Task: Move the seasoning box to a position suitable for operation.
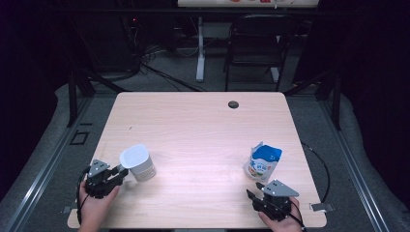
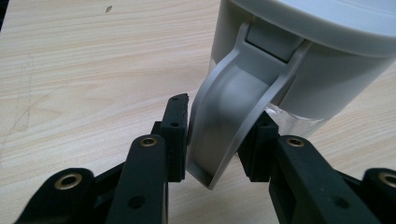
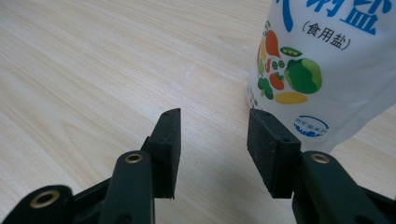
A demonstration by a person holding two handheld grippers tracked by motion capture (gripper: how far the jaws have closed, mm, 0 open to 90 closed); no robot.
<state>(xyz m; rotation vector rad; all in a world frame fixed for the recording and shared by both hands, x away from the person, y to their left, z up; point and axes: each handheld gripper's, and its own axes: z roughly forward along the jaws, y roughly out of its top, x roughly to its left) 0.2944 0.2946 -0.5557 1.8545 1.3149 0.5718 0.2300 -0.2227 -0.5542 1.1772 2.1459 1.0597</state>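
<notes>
Pinching the smooth, curved grey handle (image 2: 229, 121) of a round jug (image 1: 138, 163), the left claw (image 1: 116, 172) has its two flat black pads pressed on either side of that handle. The jug sits just past the tips of this claw on the pale wooden table (image 1: 193, 125), which has fine lines in its grain. Its lid is a wide, round, light grey cap, and the wall under it looks see-through and shiny. Over on the right, the right claw (image 1: 255, 192) is spread apart with only bare wood between its blocky black pads. A soft white and blue bag (image 1: 261, 163) stands upright just in front of this claw. The bag has little pictures of vegetables (image 3: 287, 70) and blue writing on its smooth front
</notes>
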